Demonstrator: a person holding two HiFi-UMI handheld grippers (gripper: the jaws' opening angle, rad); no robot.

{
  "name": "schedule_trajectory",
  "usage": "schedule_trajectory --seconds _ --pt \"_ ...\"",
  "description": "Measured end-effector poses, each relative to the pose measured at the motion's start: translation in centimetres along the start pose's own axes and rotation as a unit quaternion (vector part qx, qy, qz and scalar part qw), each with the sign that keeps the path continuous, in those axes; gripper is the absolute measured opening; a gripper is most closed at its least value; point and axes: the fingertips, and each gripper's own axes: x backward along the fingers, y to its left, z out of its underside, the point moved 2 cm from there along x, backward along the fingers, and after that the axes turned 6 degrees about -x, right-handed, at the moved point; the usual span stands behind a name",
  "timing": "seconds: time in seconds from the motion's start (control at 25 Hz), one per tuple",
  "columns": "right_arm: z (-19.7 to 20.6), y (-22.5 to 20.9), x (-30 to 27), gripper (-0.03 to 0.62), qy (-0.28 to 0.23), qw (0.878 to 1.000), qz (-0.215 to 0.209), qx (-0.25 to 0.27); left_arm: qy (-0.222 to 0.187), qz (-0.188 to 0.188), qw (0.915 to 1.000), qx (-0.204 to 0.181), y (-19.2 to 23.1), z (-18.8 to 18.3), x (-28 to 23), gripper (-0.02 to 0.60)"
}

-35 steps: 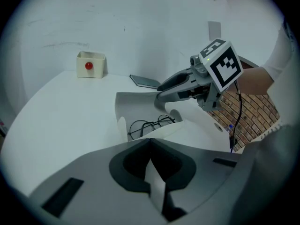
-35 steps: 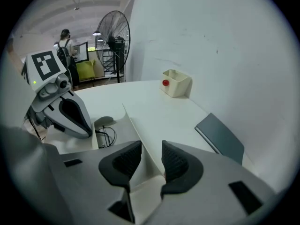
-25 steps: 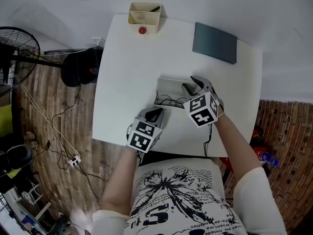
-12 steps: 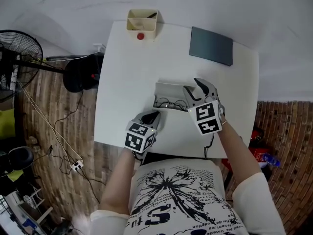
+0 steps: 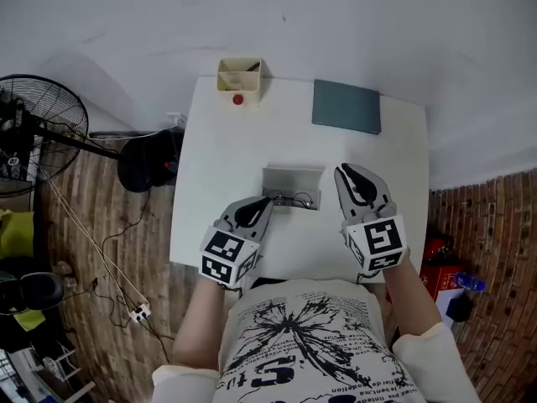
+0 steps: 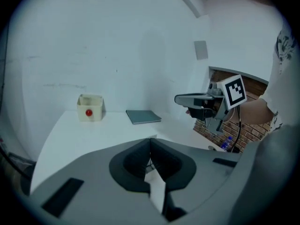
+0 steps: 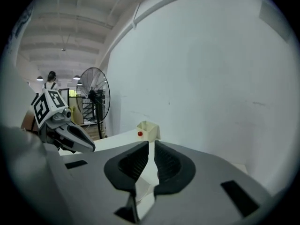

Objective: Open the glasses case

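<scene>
- My left gripper point(image 5: 254, 211) is grey moulded plastic; its ribbed pads are pressed together with nothing between them.
- My right gripper point(image 5: 356, 180) is the same plastic; its jaws have just been closing to a thin slit, empty.
- The glasses case point(image 5: 291, 179) is boxy and pale grey, lid up, on the smooth white table point(image 5: 218, 158). It sits at 2 o'clock from my left gripper and 9 o'clock from my right.
- The glasses point(image 5: 295, 198) inside show only as thin dark lines, hard to make out.

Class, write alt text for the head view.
An open grey glasses case lies on a white table, glasses inside. The left gripper and right gripper hover near it, empty; the right jaws have just been closing.
</scene>
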Motion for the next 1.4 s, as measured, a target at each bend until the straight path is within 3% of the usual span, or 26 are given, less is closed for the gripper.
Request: schedule_trajectory --seconds 0.12,0.32,0.64,1.0,1.4 --pt "-1.7 -0.4 1.9 0.017 -0.026 1.0 0.016 -0.002 -0.031 -0.002 0.999 -0.033 -0.6 -3.2 1.5 0.014" --pt "-4.2 -0.8 5.0 0.015 -0.068 0.997 0.023 -0.008 -0.085 -0.009 0.9931 -0.081 -2.1 -8.1 4.0 0.014" --pt "-6.8 -0.6 9.1 0.015 -0.129 0.991 0.018 0.002 -0.166 -0.012 0.9823 -0.085 -3.5 -13.0 7.5 0.014" --pt "-7.0 -0.8 10.6 0.014 -0.139 0.99 0.02 0.001 -0.181 -0.024 0.977 -0.11 -4.6 -14.3 8.4 0.014" --pt "-7.2 0.4 10.8 0.012 -0.147 0.989 -0.025 0.007 -0.179 -0.03 0.9774 -0.109 -4.7 -14.4 7.8 0.014"
